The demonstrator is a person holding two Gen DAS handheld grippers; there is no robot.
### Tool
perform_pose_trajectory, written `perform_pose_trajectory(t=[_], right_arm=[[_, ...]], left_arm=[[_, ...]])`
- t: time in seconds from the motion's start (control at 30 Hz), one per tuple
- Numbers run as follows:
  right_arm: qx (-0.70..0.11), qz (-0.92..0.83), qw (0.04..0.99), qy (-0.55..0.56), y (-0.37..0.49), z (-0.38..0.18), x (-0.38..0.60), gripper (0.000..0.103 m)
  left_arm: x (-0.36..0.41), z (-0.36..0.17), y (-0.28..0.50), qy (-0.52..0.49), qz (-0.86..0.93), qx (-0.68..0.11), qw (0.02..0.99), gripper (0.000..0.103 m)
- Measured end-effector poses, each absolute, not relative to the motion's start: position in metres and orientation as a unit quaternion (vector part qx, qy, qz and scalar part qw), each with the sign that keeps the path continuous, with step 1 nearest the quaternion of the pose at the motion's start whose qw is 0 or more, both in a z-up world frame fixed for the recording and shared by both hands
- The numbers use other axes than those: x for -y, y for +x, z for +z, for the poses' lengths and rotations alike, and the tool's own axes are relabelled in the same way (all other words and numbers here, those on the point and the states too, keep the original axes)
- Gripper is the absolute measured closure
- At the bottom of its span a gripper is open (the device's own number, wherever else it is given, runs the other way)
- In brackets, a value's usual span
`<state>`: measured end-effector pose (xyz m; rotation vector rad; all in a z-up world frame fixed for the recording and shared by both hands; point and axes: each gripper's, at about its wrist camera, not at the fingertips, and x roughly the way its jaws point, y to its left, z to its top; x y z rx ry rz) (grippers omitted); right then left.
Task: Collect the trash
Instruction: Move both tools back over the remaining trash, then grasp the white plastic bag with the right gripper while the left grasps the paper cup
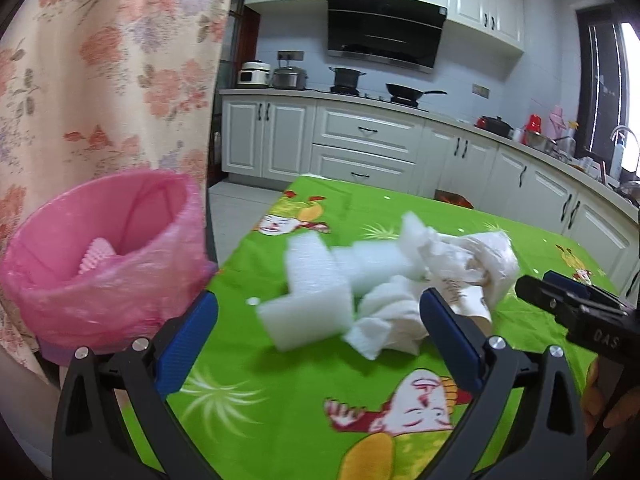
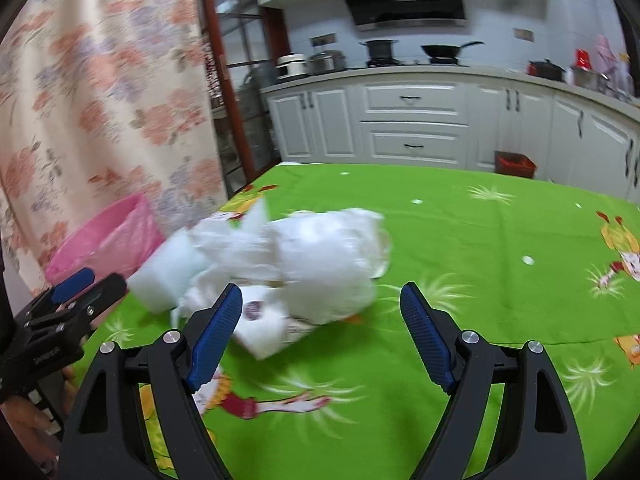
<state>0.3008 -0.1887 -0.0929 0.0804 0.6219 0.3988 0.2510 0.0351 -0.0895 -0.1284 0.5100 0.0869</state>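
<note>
Over a green-clothed desk (image 1: 304,392), the left gripper (image 1: 318,320) and the right gripper (image 2: 320,306) are both hanging wide open and empty before a heap of white foam blocks (image 1: 312,300) and crumpled tissue (image 1: 468,256), lying beside a pink-lined bin (image 1: 100,256).

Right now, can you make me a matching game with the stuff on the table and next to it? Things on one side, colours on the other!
Things:
1. bin bag
2. tablecloth
3. foam blocks
4. wok

Colours:
A. white
B. black
C. pink
D. green with cartoon figures

Pairs: 1-C, 2-D, 3-A, 4-B
</note>
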Motion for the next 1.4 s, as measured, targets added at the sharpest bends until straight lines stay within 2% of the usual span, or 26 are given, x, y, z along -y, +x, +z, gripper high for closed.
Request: perform_pose_trajectory(t=[0.67, 0.77, 0.83, 0.87, 0.9, 0.93, 1.23, 1.33, 1.4], right_arm=[[-0.33, 0.214, 0.918, 0.051, 0.356, -0.106, 0.17, 0.027], [-0.331, 0.22, 0.916, 0.061, 0.355, -0.106, 0.174, 0.035], [-0.336, 0.223, 0.913, 0.067, 0.355, -0.108, 0.178, 0.054], [-0.336, 0.223, 0.912, 0.07, 0.355, -0.108, 0.181, 0.058], [-0.335, 0.222, 0.913, 0.072, 0.353, -0.108, 0.183, 0.067], [-0.33, 0.22, 0.915, 0.07, 0.351, -0.107, 0.186, 0.071], [-0.292, 0.15, 0.942, 0.067, 0.316, -0.099, 0.228, 0.078], [-0.285, 0.122, 0.948, 0.076, 0.308, -0.098, 0.248, 0.078], [-0.282, 0.111, 0.95, 0.081, 0.304, -0.098, 0.258, 0.078]], left_arm=[[-0.006, -0.096, 0.255, -0.017, 0.061, -0.258, 0.964, 0.005], [-0.004, -0.095, 0.254, -0.011, 0.059, -0.256, 0.965, 0.005], [-0.002, -0.096, 0.255, -0.009, 0.06, -0.261, 0.963, 0.005], [-0.001, -0.097, 0.256, -0.008, 0.061, -0.263, 0.963, 0.005], [-0.002, -0.097, 0.257, -0.009, 0.062, -0.264, 0.963, 0.005], [-0.002, -0.097, 0.257, -0.008, 0.061, -0.263, 0.963, 0.005], [0.023, -0.097, 0.262, 0.003, 0.008, -0.264, 0.964, 0.006], [0.046, -0.098, 0.271, 0.02, -0.027, -0.269, 0.963, 0.012], [0.059, -0.101, 0.278, 0.031, -0.05, -0.28, 0.958, 0.024]])
